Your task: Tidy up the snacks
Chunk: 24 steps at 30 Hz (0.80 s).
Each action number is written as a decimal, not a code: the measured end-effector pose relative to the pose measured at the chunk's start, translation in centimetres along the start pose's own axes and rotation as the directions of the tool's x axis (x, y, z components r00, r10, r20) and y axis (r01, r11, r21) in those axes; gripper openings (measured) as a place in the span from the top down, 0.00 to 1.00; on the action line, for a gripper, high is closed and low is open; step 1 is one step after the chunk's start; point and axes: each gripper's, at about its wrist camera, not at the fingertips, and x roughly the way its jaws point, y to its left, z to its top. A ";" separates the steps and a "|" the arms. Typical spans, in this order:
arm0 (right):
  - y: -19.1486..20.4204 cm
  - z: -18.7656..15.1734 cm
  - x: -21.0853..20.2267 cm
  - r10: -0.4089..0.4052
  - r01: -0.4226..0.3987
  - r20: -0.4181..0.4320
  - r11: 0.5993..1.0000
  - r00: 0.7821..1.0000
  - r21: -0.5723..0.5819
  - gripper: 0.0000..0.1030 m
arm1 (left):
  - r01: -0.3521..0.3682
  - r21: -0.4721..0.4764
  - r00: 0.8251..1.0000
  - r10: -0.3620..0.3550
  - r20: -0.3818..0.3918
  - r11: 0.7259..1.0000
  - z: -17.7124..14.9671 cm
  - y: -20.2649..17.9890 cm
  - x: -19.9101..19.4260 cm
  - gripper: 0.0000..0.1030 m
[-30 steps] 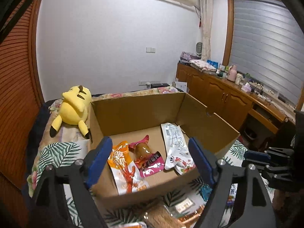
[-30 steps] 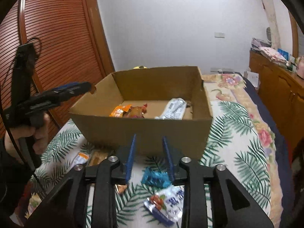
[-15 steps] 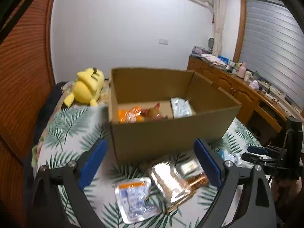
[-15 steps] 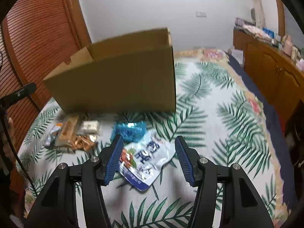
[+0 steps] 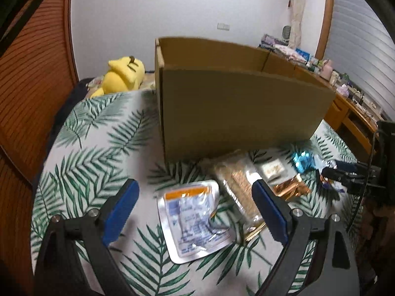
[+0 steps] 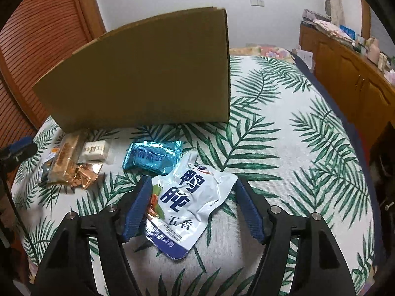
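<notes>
The right gripper (image 6: 192,204) is wide open around the white pouch (image 6: 188,208), maybe touching it. The left gripper (image 5: 195,207) is wide open over the silver pack (image 5: 193,220). The box (image 6: 148,79) sits at 12 o'clock.

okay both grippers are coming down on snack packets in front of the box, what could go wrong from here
1. The right gripper straddles the flat white pouch; shutting may just crumple it, or the fingers may snag the leaf-print cover.
2. The left gripper is open over the silver packet, beside the brown wafer pack; it may catch both.
3. Both must clear the tall cardboard box wall.
</notes>
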 end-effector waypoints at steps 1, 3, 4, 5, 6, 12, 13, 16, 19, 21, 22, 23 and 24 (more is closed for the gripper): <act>0.0 0.0 0.0 0.000 0.000 0.001 1.000 1.000 -0.002 0.28 | -0.005 -0.001 1.000 0.005 -0.010 1.000 -0.3 0.0 0.3 0.10; 0.2 0.0 0.1 -0.007 0.007 -0.001 1.000 1.000 -0.017 0.27 | -0.016 0.001 1.000 0.016 -0.023 1.000 -0.6 0.1 0.7 0.10; 0.4 0.0 0.3 -0.017 0.017 -0.005 1.000 1.000 -0.026 0.25 | -0.024 0.003 0.999 0.024 -0.027 1.000 -0.7 0.2 0.9 0.10; 0.6 0.0 0.4 -0.025 0.024 -0.007 0.999 1.000 -0.035 0.24 | -0.032 0.007 0.999 0.032 -0.031 0.999 -0.8 0.1 1.1 0.10; 0.9 -0.1 0.5 -0.040 0.039 -0.008 0.998 0.999 -0.051 0.24 | -0.038 0.010 0.999 0.038 -0.032 0.999 -0.9 0.2 1.3 0.10; 1.7 -0.4 0.9 -0.067 0.066 -0.012 0.994 0.998 -0.083 0.20 | -0.081 0.035 0.995 0.083 -0.057 0.996 -1.3 0.2 2.2 0.11; 1.7 -0.4 0.9 -0.067 0.066 -0.012 0.994 0.998 -0.084 0.20 | -0.081 0.035 0.995 0.083 -0.062 0.996 -1.3 0.3 2.3 0.13; 1.6 -0.6 0.8 -0.066 0.065 -0.009 0.994 0.998 -0.084 0.19 | -0.061 0.028 0.995 0.063 -0.082 0.998 -1.4 0.4 2.7 0.31; 1.7 -0.6 0.9 -0.066 0.065 -0.007 0.994 0.998 -0.082 0.19 | -0.045 0.018 0.995 0.047 -0.092 0.999 -1.5 0.5 2.9 0.43; 1.7 -0.6 0.9 -0.066 0.065 -0.007 0.995 0.998 -0.082 0.19 | -0.050 0.017 0.994 0.052 -0.098 0.999 -1.5 0.5 2.8 0.44; 1.7 -0.6 0.9 -0.067 0.066 -0.008 0.994 0.998 -0.083 0.19 | -0.058 0.016 0.993 0.060 -0.101 0.998 -1.4 0.5 2.8 0.44; 1.7 -0.5 0.9 -0.068 0.067 -0.009 0.994 0.998 -0.085 0.19 | -0.064 0.015 0.993 0.065 -0.103 0.998 -1.5 0.5 2.7 0.44; 1.7 -0.5 0.9 -0.071 0.070 -0.009 0.994 0.997 -0.087 0.19 | -0.072 0.011 0.992 0.072 -0.106 0.997 -1.5 0.6 2.7 0.44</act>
